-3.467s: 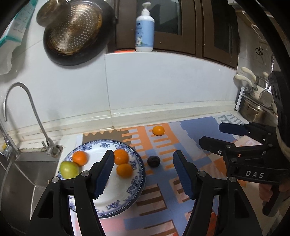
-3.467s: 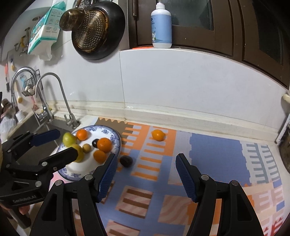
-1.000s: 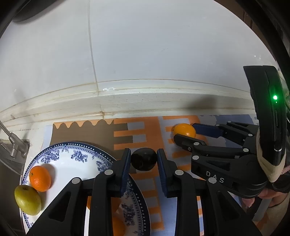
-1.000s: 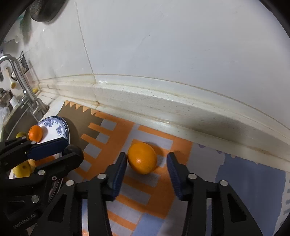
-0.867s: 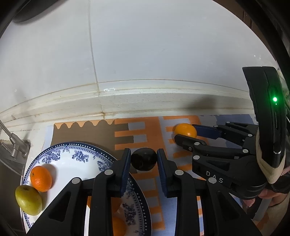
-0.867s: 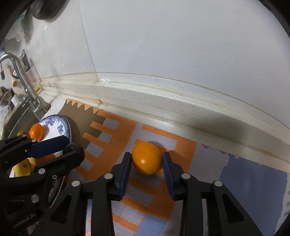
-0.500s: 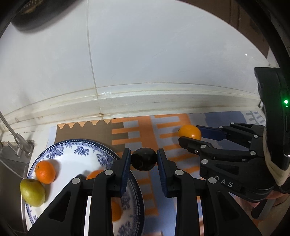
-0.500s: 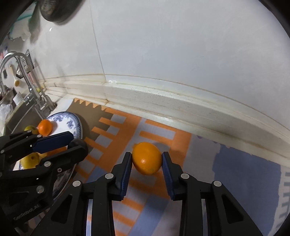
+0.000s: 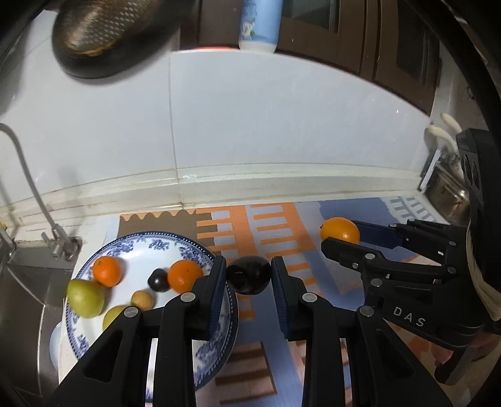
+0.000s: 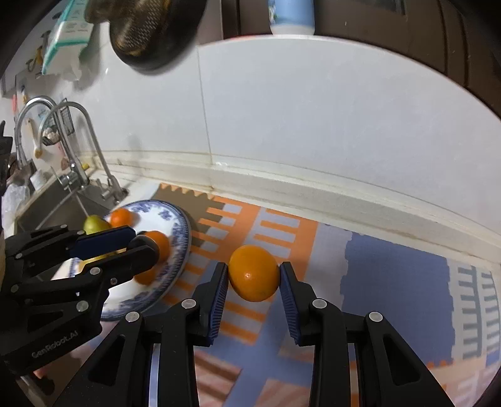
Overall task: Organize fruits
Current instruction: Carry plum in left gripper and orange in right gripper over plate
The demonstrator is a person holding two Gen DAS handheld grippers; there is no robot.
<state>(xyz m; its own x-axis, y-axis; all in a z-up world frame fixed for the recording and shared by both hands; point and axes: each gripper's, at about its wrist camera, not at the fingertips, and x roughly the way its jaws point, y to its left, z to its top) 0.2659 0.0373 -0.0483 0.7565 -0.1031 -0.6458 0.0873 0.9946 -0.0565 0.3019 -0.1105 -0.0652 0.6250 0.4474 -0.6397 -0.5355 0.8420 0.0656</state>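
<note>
My left gripper [image 9: 249,275] is shut on a dark purple plum [image 9: 249,275] and holds it above the mat beside the right rim of the blue-and-white plate [image 9: 137,241]. The plate holds two oranges [image 9: 107,270], a green pear [image 9: 84,297], a small dark fruit [image 9: 158,279] and other small fruits. My right gripper [image 10: 253,278] is shut on an orange [image 10: 253,277], lifted above the mat to the right of the plate [image 10: 175,250]. In the left wrist view the right gripper [image 9: 344,238] and its orange [image 9: 339,229] show at right.
A patterned orange and blue mat [image 10: 391,281] covers the counter. A sink [image 10: 56,209] with taps [image 10: 78,150] lies left of the plate. The white tiled wall [image 9: 250,125] stands behind. A pan [image 9: 103,34] and a lotion bottle [image 9: 258,25] are above.
Both grippers closed on their fruits a second ago, the left on the plum and the right on the orange, and have since lifted and drawn back from the wall.
</note>
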